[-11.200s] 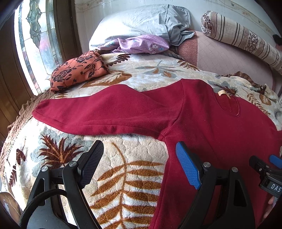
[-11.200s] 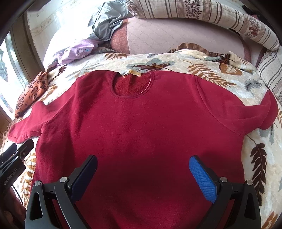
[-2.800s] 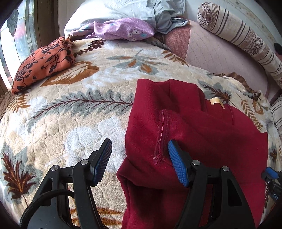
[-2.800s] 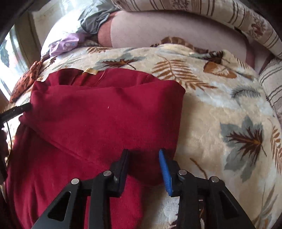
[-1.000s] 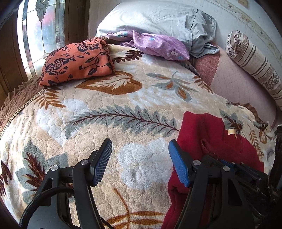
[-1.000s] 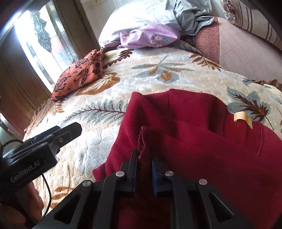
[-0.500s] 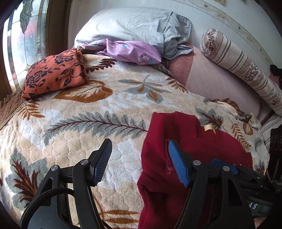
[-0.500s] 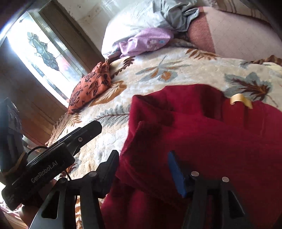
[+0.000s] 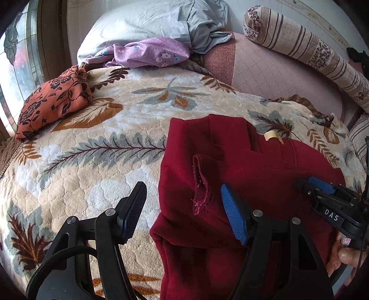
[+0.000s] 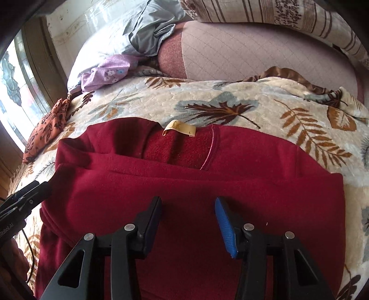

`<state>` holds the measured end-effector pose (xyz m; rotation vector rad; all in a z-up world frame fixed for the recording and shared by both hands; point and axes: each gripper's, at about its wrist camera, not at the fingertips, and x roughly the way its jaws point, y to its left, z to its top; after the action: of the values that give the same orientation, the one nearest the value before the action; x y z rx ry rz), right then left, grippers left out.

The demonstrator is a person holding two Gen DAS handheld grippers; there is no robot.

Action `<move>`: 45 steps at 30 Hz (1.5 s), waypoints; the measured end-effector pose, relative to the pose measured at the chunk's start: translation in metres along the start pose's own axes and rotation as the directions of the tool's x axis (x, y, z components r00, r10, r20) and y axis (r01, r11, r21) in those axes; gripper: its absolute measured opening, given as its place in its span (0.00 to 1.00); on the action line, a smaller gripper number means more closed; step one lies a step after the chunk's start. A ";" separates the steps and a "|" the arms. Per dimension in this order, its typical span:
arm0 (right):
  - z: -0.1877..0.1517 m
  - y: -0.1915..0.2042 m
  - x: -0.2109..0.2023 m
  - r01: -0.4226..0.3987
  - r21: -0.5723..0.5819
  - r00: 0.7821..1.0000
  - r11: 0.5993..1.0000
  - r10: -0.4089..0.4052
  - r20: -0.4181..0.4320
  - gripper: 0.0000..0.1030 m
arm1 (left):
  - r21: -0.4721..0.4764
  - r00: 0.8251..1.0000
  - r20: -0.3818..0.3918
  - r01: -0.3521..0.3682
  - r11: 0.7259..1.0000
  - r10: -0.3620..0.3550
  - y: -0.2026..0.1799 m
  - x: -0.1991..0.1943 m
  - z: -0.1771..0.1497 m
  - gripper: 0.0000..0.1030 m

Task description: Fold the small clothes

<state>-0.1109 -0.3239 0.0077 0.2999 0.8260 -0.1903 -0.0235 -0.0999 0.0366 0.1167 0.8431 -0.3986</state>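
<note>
A dark red sweater (image 9: pixel 258 166) lies on the leaf-patterned blanket (image 9: pixel 96 147), both sleeves folded in across the body. It fills the lower half of the right wrist view (image 10: pixel 207 184), collar tag (image 10: pixel 180 128) at the top. A sleeve cuff (image 9: pixel 200 184) lies on top at the sweater's left edge. My left gripper (image 9: pixel 184 207) is open and empty, straddling that left edge just above the cuff. My right gripper (image 10: pixel 188 217) is open and empty over the middle of the sweater; it also shows in the left wrist view (image 9: pixel 322 196).
An orange floral bundle (image 9: pixel 53 101) lies at the blanket's far left by the window. A purple cloth (image 9: pixel 150 53) and grey pillow (image 9: pixel 156 20) sit at the back. A striped bolster (image 9: pixel 306 50) and pink cushion (image 9: pixel 276 76) line the back right.
My right gripper has let go of the sleeve, opened and swung right to the sweater's middle. My left gripper has shifted right toward the sweater's left edge.
</note>
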 end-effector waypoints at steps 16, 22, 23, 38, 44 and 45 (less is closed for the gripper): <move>0.005 -0.003 0.004 0.008 -0.008 1.000 1.000 -0.008 0.013 0.48 | -0.005 0.998 -0.047 -0.034 0.999 0.034 0.001 0.020 -0.005 0.66; -0.016 -0.035 -0.032 0.028 0.044 0.999 0.999 -0.028 0.014 0.48 | -0.006 0.998 -0.047 -0.037 0.999 0.037 0.001 0.021 -0.005 0.66; -0.021 -0.042 -0.037 0.034 0.052 0.999 0.998 -0.035 0.014 0.48 | -0.005 0.998 -0.046 -0.039 0.999 0.039 0.001 0.021 -0.005 0.66; -0.053 -0.112 -0.090 0.072 0.225 0.991 0.972 -0.095 0.094 0.64 | -0.008 0.998 -0.051 -0.047 0.999 0.046 0.000 0.023 -0.007 0.69; -0.029 -0.143 -0.063 0.087 0.289 0.994 0.953 -0.101 0.034 0.67 | -0.004 0.998 -0.050 -0.044 0.999 0.044 0.000 0.022 -0.007 0.68; -0.026 -0.147 -0.054 0.073 0.297 0.996 0.952 -0.082 0.017 0.67 | -0.004 0.998 -0.047 -0.037 0.999 0.037 -0.001 0.022 -0.007 0.68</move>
<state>-0.2062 -0.4513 0.0037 0.5464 0.7804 -0.3937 -0.0154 -0.1052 0.0162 0.1374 0.8867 -0.3602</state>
